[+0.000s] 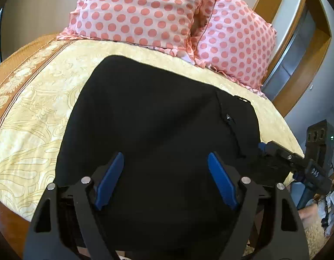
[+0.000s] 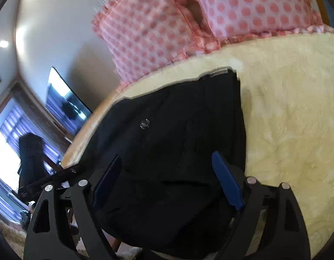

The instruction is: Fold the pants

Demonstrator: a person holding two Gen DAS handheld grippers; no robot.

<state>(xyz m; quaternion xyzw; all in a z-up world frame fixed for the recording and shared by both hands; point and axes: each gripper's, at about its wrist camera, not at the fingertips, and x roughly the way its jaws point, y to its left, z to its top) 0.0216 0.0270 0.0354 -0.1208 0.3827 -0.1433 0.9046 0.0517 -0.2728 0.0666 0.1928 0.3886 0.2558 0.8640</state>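
Black pants (image 1: 158, 117) lie folded into a flat block on the yellow bedspread (image 1: 36, 112), waistband toward the pillows. My left gripper (image 1: 166, 158) is open just above the near part of the pants, blue pads (image 1: 110, 179) apart and empty. My right gripper (image 2: 166, 158) is open over the same pants (image 2: 177, 119) from the other side, holding nothing. The right gripper's body (image 1: 297, 162) shows at the pants' right edge in the left wrist view. The right wrist view is motion-blurred.
Two pink polka-dot pillows (image 1: 145, 10) lean on the wooden headboard (image 1: 275, 4) behind the pants. Bare bedspread (image 2: 292, 112) stretches beside the pants. The wooden bed edge (image 1: 6, 216) is near. A window (image 2: 6, 147) and a wall screen (image 2: 65, 101) lie beyond the bed.
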